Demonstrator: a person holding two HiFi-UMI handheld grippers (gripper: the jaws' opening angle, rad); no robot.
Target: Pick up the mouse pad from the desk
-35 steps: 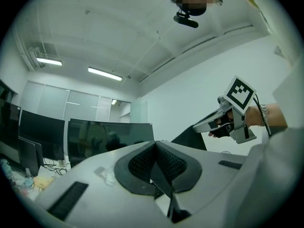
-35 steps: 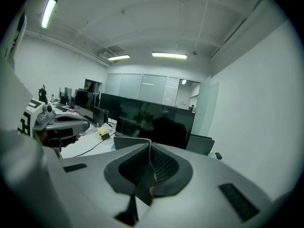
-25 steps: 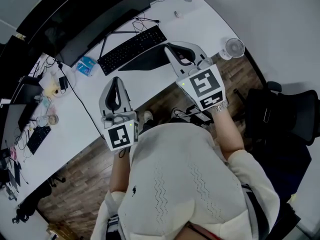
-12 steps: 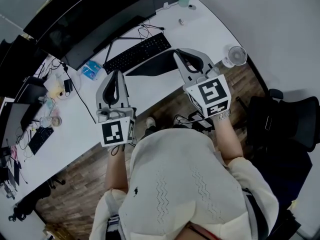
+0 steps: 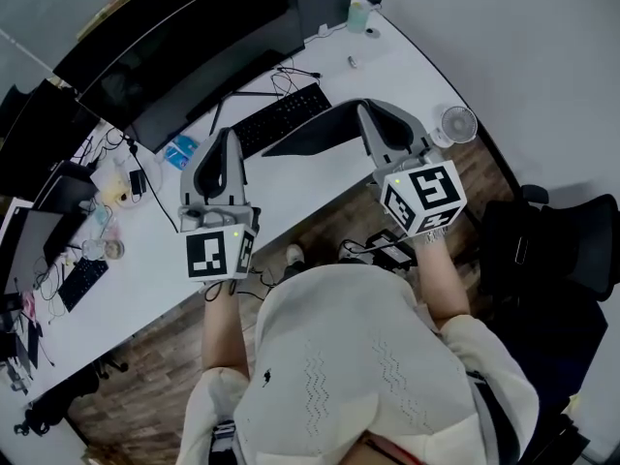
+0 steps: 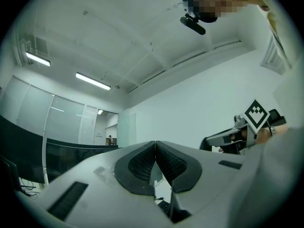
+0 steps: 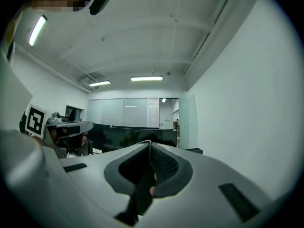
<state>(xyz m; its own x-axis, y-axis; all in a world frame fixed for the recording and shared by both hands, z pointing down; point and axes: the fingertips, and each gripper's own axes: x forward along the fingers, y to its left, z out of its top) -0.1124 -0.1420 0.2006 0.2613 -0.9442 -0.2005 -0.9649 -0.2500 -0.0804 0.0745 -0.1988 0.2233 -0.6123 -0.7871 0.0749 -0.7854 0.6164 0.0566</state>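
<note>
The mouse pad (image 5: 308, 134) is a thin dark sheet that sticks out leftward from my right gripper (image 5: 368, 108), in front of the keyboard. That gripper is shut on the pad's right edge. In the right gripper view the pad (image 7: 137, 199) hangs down dark between the closed jaws of the right gripper (image 7: 150, 144), which points up at the room. My left gripper (image 5: 225, 136) is held over the desk to the left of the pad, apart from it. In its own view the left gripper (image 6: 155, 144) is shut with nothing in it.
A black keyboard (image 5: 281, 114) lies on the white desk (image 5: 320, 182) in front of dark monitors (image 5: 213, 51). A small white fan (image 5: 457, 122) stands at the desk's right end, a blue packet (image 5: 180, 150) at the left. A black chair (image 5: 557, 240) is on the right.
Both grippers have shifted up and a little to the right in the head view. The pad has moved along with the right gripper, which stays shut on it.
</note>
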